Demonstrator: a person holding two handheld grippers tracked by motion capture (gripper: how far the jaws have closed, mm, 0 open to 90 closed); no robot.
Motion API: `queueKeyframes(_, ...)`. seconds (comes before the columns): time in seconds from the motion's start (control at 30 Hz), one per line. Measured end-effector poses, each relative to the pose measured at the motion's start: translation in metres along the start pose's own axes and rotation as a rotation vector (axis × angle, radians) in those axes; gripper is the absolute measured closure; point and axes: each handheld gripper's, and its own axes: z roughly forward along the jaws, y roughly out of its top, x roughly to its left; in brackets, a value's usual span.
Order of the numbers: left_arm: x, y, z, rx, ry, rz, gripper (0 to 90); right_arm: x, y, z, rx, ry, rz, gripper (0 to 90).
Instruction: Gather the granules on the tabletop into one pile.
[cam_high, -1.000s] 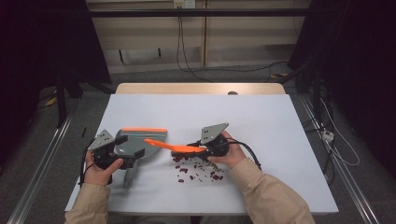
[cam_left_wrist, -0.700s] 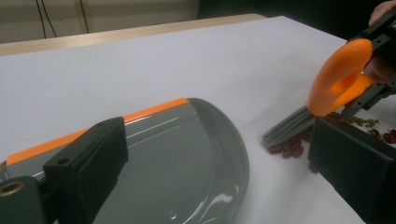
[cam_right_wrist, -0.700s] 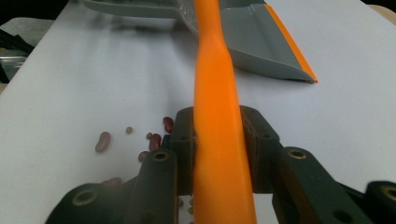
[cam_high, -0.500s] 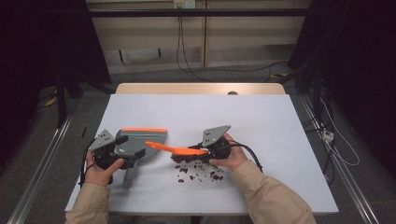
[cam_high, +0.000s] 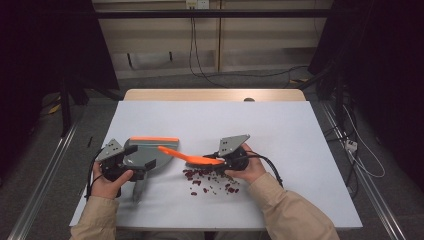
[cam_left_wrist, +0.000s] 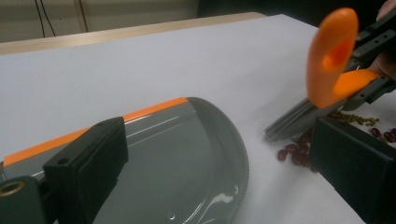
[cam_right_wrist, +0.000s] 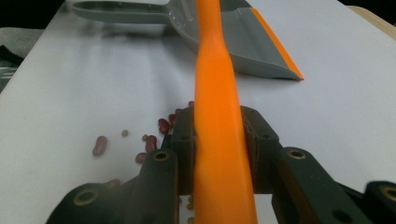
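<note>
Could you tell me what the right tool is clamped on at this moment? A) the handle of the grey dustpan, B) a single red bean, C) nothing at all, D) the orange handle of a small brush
D: in the right gripper view the jaws of the right tool press on both sides of the orange brush handle, while the grey dustpan sits at the left tool.

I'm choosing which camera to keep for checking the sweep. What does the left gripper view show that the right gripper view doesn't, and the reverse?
Left gripper view alone: the brush's grey bristles resting on the table beside the red beans, and the dustpan's curved back wall.

Right gripper view alone: the right gripper shut on the orange brush handle, and the dustpan's handle.

Both: the grey dustpan with its orange lip, the beans and the white table.
</note>
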Motion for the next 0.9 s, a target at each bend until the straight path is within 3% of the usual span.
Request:
queueKeyframes(0.43, 0.000, 0.000, 0.002, 0.003, -0.001, 0.001, 5.0, -0.018, -0.002, -0.016, -0.058, -0.123, 0.116, 70.7)
queueKeyframes(0.67, 0.000, 0.000, 0.002, 0.002, -0.001, 0.000, 5.0, -0.014, 0.003, -0.025, -0.077, -0.140, 0.171, 70.7)
queueKeyframes(0.8, -0.001, 0.000, 0.002, 0.002, -0.001, 0.000, 5.0, -0.011, 0.005, -0.028, -0.090, -0.139, 0.172, 70.7)
queueKeyframes(0.9, 0.000, 0.000, 0.001, -0.002, 0.000, 0.002, 5.0, -0.015, 0.002, -0.033, -0.047, -0.192, 0.146, 70.8)
